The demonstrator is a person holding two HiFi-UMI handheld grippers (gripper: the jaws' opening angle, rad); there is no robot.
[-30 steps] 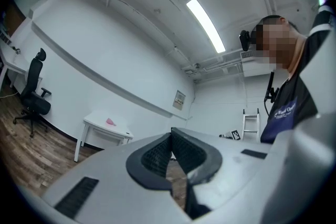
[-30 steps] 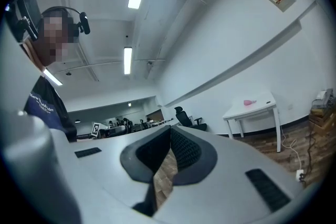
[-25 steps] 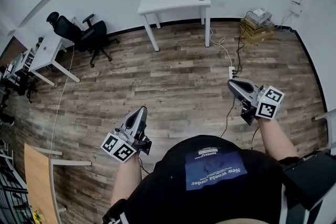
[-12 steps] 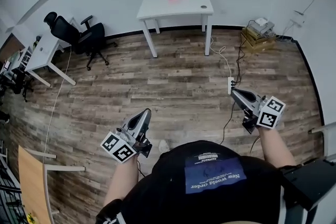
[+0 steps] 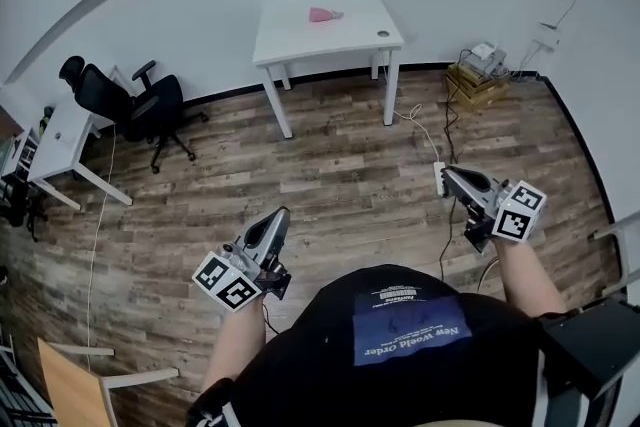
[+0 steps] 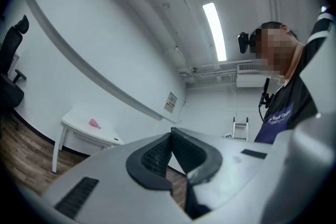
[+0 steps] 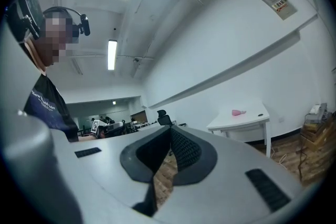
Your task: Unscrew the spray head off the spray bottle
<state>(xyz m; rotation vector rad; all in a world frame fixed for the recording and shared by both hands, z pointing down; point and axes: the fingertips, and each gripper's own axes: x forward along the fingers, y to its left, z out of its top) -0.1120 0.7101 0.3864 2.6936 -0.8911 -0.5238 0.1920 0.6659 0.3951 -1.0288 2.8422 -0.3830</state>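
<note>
Ahead, spray bottle point(image 5: 325, 14) on table point(image 5: 320, 38)

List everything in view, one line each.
table: 1, white, by far wall
pink item: 1, pink, lying on table; too small to identify
small item: 1, dark, table's right end
office chair: 1, black, left
desk: 1, white, far left
crate: 1, wood-coloured, right, by wall
power strip: 1, white, on floor, cabled
panel: 1, tan, bottom left
left gripper: 1, grey, jaws shut, empty
right gripper: 1, grey, jaws shut, empty
</note>
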